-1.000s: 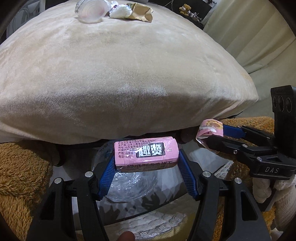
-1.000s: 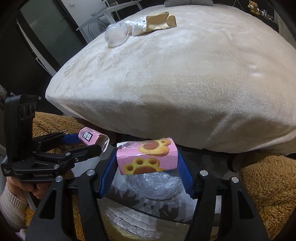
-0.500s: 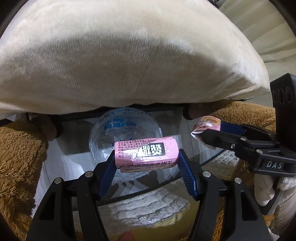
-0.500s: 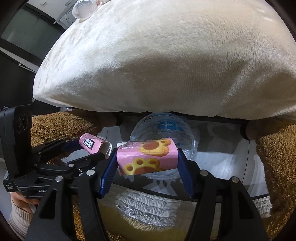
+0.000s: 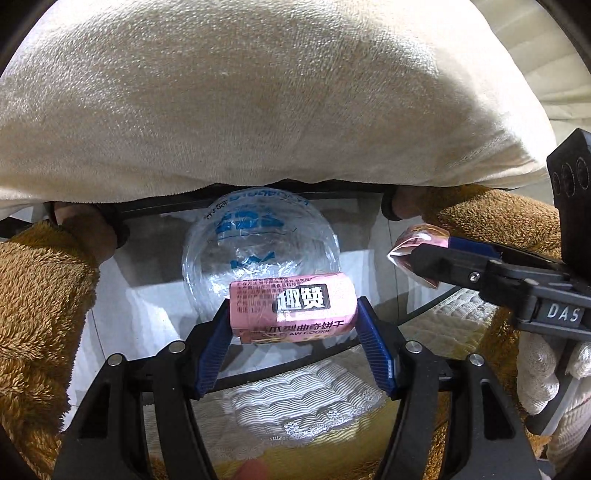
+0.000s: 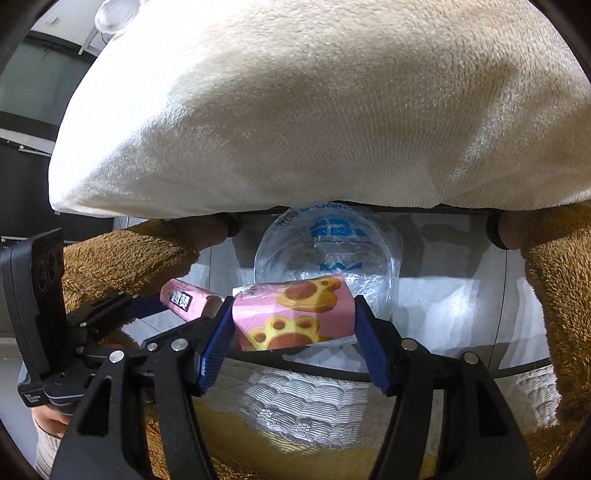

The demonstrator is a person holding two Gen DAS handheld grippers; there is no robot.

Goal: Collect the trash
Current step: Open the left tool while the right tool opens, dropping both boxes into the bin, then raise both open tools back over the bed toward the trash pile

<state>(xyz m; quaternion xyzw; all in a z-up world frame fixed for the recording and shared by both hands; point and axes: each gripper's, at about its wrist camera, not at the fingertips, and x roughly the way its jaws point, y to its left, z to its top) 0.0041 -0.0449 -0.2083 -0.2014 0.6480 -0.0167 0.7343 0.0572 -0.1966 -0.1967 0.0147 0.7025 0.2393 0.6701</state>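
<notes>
My left gripper [image 5: 293,319] is shut on a pink cookie wrapper with black Chinese lettering [image 5: 295,308]. My right gripper [image 6: 293,319] is shut on a second pink wrapper with paw-print cookies [image 6: 295,317]. Both hold their wrappers just above a round bin lined with a clear plastic bag [image 5: 258,243], also in the right wrist view [image 6: 332,251]. Each gripper shows in the other's view: the right one [image 5: 417,254] with its wrapper at right, the left one [image 6: 192,302] at left. A clear plastic cup [image 6: 116,14] lies far off on the cushion.
A big cream cushion [image 5: 258,92] overhangs the bin from above. Brown fuzzy fabric [image 5: 33,302] flanks the bin on both sides. A white lace-patterned cloth [image 5: 306,402] lies below the grippers. The bin stands on a pale reflective floor [image 6: 443,295].
Both grippers have dropped lower and tilted down with their wrappers. The bin has come into full view and the cushion top with its trash has nearly left the views.
</notes>
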